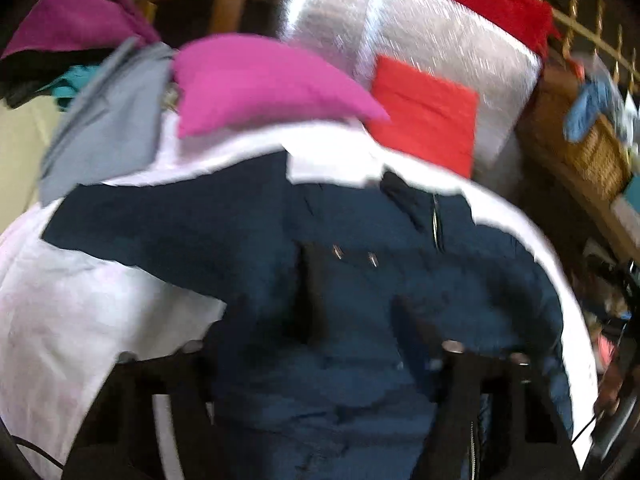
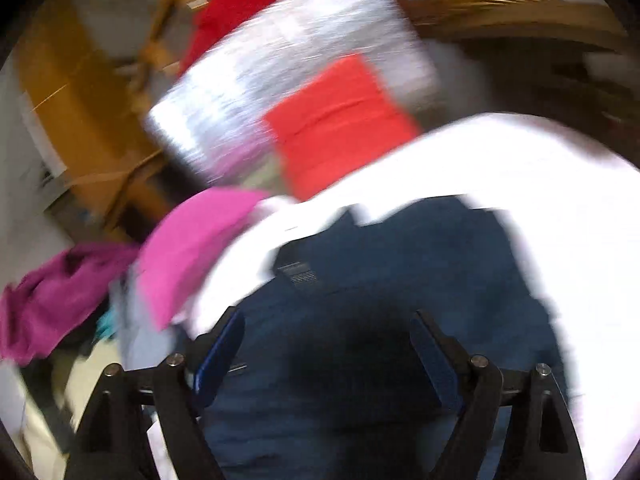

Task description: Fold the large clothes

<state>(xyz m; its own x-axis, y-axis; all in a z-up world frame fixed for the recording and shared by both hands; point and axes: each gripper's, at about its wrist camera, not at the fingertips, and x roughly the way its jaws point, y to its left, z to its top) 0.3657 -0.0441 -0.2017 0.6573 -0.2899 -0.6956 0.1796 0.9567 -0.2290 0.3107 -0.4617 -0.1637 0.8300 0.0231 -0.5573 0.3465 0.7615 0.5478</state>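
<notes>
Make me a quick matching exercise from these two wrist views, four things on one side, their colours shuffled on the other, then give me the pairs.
Things:
1. jacket
2. folded cloth
3. cushion
4. table cover

Colours:
A. white
B. pink
C. navy blue
D. orange-red

Pairs: 1-C, 2-D, 3-B, 4-A

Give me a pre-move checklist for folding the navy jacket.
1. Navy jacket lies on the white sheet: ok.
2. Right tongs open above the jacket: ok.
3. Left tongs: fingers dark against the fabric, blurred; open or shut: cannot tell.
4. Jacket flat and spread: cannot tell, both views blurred.
5. Pink cloth lies at the sheet's far edge, apart from the jacket: ok.
6. Folded red piece sits beyond the sheet, apart from the jacket: ok.
</notes>
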